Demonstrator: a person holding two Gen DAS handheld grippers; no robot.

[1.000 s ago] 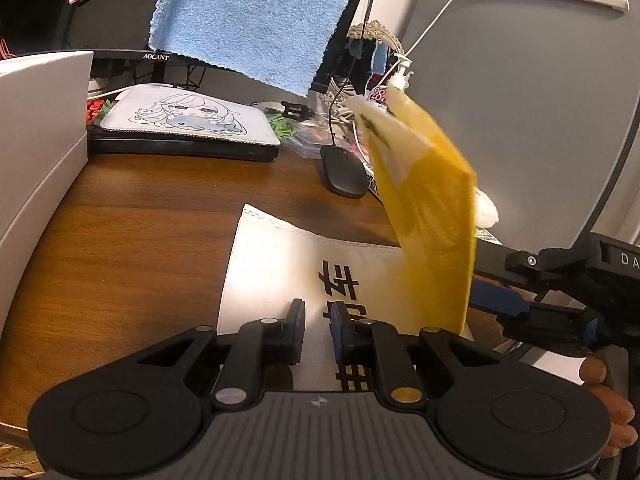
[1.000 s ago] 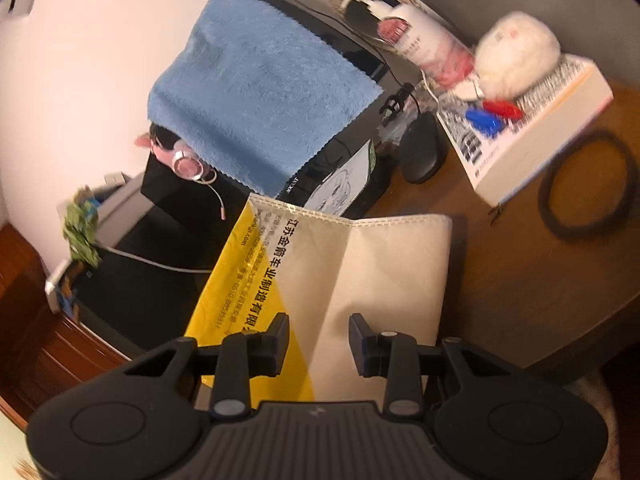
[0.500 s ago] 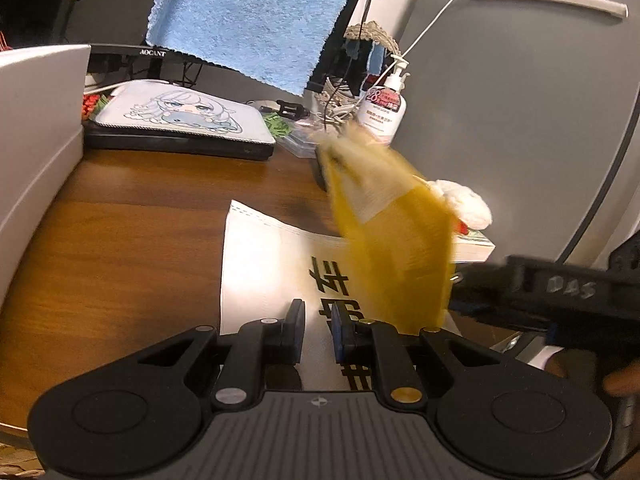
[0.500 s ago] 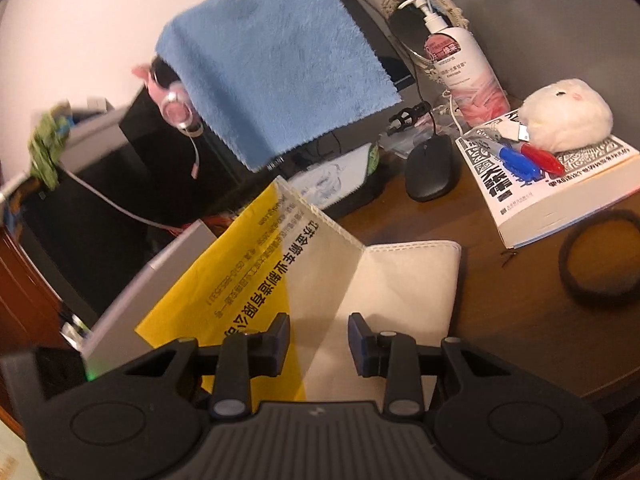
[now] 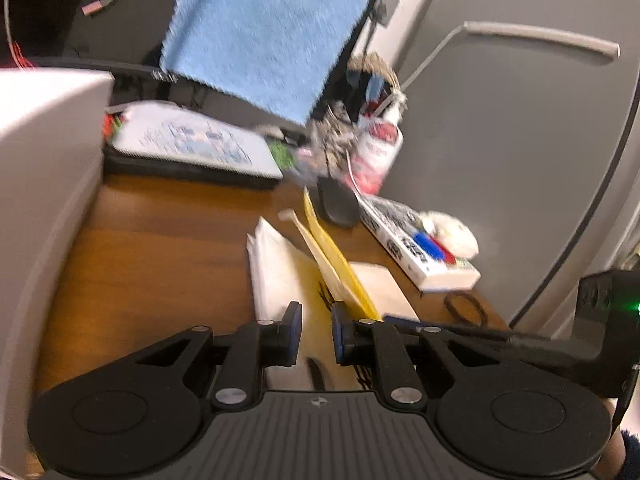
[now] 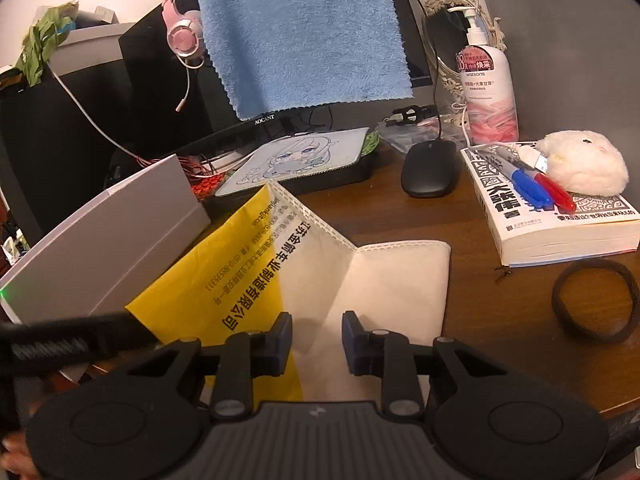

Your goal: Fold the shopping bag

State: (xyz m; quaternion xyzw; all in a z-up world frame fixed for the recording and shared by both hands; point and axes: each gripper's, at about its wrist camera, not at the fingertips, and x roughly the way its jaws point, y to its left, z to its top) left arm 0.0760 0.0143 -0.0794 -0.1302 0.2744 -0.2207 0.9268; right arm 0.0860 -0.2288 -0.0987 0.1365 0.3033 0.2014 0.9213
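Observation:
The shopping bag (image 6: 392, 280) lies on the wooden desk (image 6: 392, 216), its white part flat. Its yellow printed flap (image 6: 224, 272) is raised and leans to the left. My right gripper (image 6: 317, 338) is open, and its fingers straddle the crease between flap and flat part. In the blurred left wrist view the flap (image 5: 336, 264) stands almost edge-on over the white layer (image 5: 280, 272). My left gripper (image 5: 317, 330) hovers over the bag's near edge with a narrow gap between its fingers. The right gripper's finger (image 5: 402, 319) reaches in just behind the flap.
A thick book (image 6: 552, 224) with markers and a white plush (image 6: 584, 164) lies to the right, with a black hair tie (image 6: 592, 300) in front. A black mouse (image 6: 430, 168), pump bottle (image 6: 490, 92) and printed pad (image 6: 296, 156) stand behind. A white box (image 6: 100, 240) stands left.
The yellow flap has swung from high in the air down and leftward over the bag. The right gripper came in close beside the left one. The left view has shifted and blurred.

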